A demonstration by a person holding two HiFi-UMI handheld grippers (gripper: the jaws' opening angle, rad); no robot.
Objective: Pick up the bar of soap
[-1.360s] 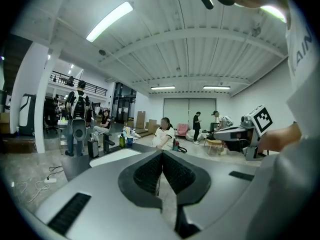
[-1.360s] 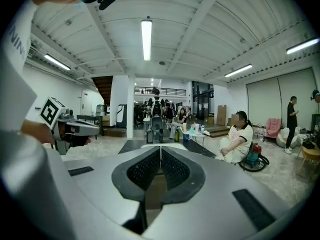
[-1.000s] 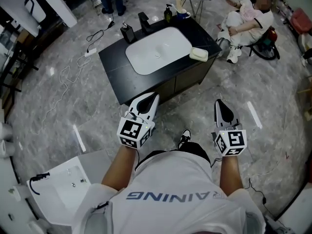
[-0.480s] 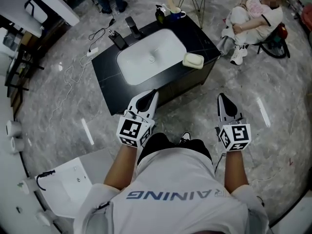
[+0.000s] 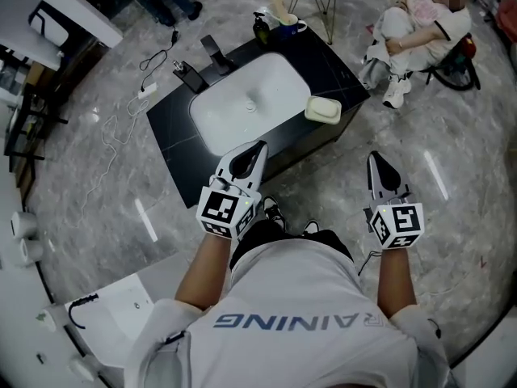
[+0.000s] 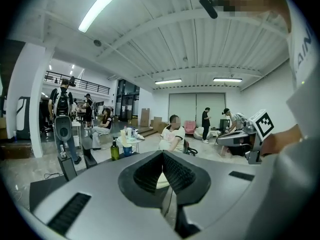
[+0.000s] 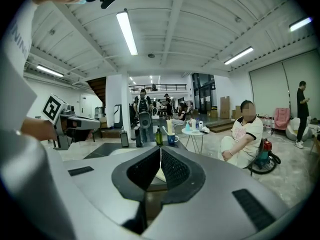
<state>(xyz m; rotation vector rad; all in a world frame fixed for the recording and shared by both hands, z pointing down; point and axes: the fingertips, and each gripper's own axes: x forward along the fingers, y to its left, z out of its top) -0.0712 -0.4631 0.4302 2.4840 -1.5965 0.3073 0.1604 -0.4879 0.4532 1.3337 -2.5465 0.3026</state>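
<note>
The cream bar of soap (image 5: 324,110) lies on the black vanity counter (image 5: 174,128), just right of the white basin (image 5: 246,103). My left gripper (image 5: 260,145) is shut and empty, its tip over the counter's near edge, in front of the basin. My right gripper (image 5: 374,157) is also shut and empty; it hangs over the floor, to the right of the vanity and nearer me than the soap. In the left gripper view the jaws (image 6: 162,153) meet along a line. The right gripper view shows the same of its jaws (image 7: 160,149).
A black dispenser (image 5: 192,77), black faucet (image 5: 214,53), green bottle (image 5: 260,27) and blue mug (image 5: 289,27) stand along the counter's far side. A person (image 5: 412,31) sits on the floor at the far right. A cable (image 5: 121,120) trails left of the vanity.
The person has stepped toward the vanity, and both grippers have come closer to it. The left tip now reaches the counter's near edge. Both stay shut.
</note>
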